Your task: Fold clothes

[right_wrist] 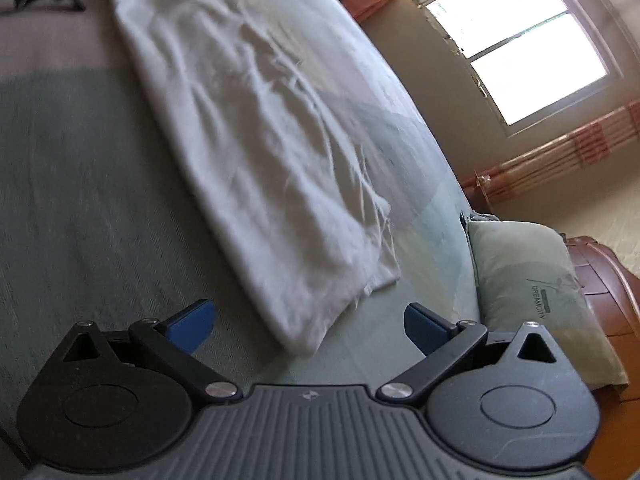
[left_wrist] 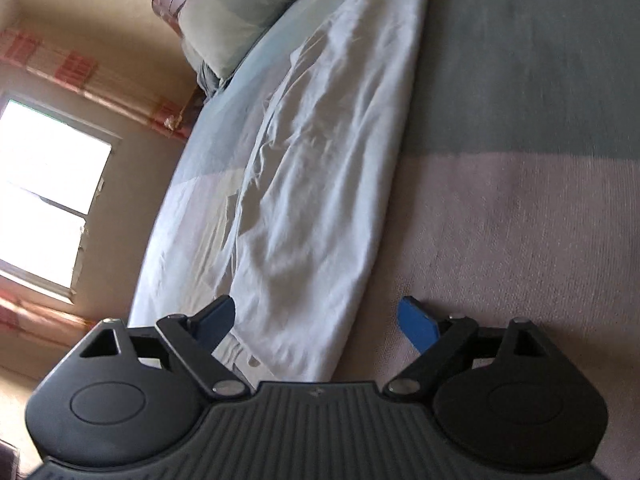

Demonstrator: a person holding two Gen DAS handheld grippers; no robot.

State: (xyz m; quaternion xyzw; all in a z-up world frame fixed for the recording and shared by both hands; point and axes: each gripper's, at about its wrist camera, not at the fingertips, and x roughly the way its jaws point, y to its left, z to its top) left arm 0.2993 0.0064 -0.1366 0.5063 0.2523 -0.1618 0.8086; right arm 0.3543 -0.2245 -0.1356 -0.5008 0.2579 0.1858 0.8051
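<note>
Lying lengthwise on the grey-and-pink bedspread [left_wrist: 520,160], the long folded white cloth garment [left_wrist: 320,184] spans between both tools. Left gripper [left_wrist: 320,322] jaws wide apart, empty, straddling its near end. Right gripper [right_wrist: 308,320] likewise spread, holding nothing.

Bare bed cover [right_wrist: 80,168] beside white garment [right_wrist: 256,128] — pillow [right_wrist: 532,288] blocks headboard end

One legible mark — "DREAMCITY", printed in dark letters on the pillow [right_wrist: 532,284].
</note>
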